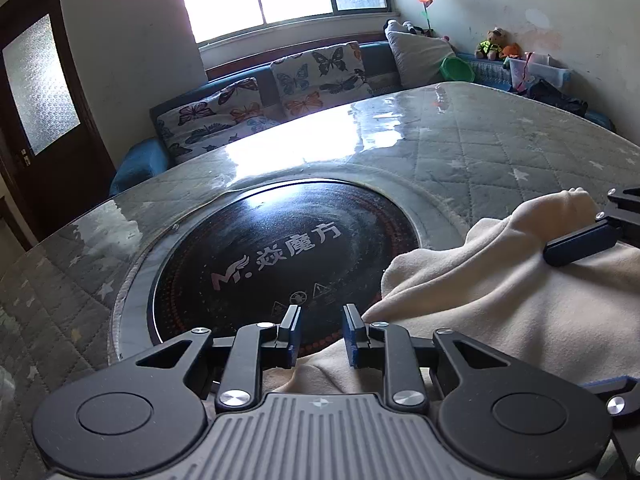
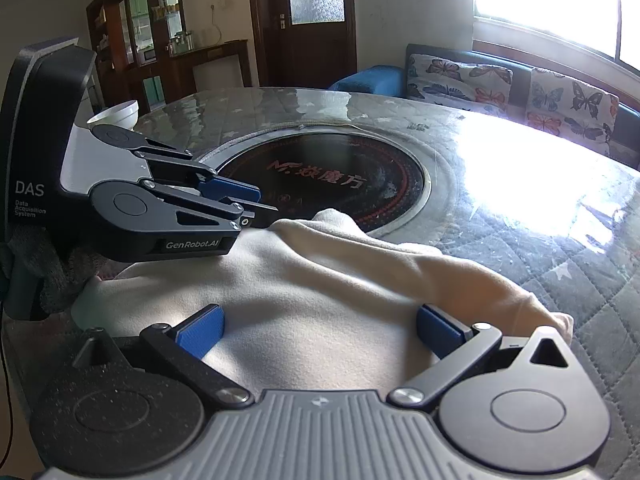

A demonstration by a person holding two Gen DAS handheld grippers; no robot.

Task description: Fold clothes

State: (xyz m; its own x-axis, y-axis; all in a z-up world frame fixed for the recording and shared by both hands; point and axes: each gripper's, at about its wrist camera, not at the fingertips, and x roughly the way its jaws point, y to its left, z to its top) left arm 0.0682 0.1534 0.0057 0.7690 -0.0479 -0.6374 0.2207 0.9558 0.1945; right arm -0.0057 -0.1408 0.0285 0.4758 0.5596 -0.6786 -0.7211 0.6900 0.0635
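Note:
A cream garment point(image 1: 500, 300) lies bunched on the near side of a round table, its far edge lapping the black hob point(image 1: 280, 252) set in the middle. My left gripper point(image 1: 322, 332) hovers at the garment's left edge. Its jaws stand a narrow gap apart; cloth shows low in the gap and the hob shows through higher up. From the right wrist, the left gripper point(image 2: 256, 200) sits just above the raised cloth edge. My right gripper point(image 2: 320, 332) is wide open, its blue pads point(image 2: 202, 330) straddling the garment point(image 2: 320, 280). One right finger point(image 1: 580, 244) rests on the cloth.
The table point(image 2: 520, 240) has a grey quilted cover under glossy film, with strong window glare. A white bowl point(image 2: 116, 114) stands at its far left edge. A sofa with butterfly cushions point(image 1: 320, 72) runs behind the table, with a dark door point(image 2: 316, 20) and a cabinet beyond.

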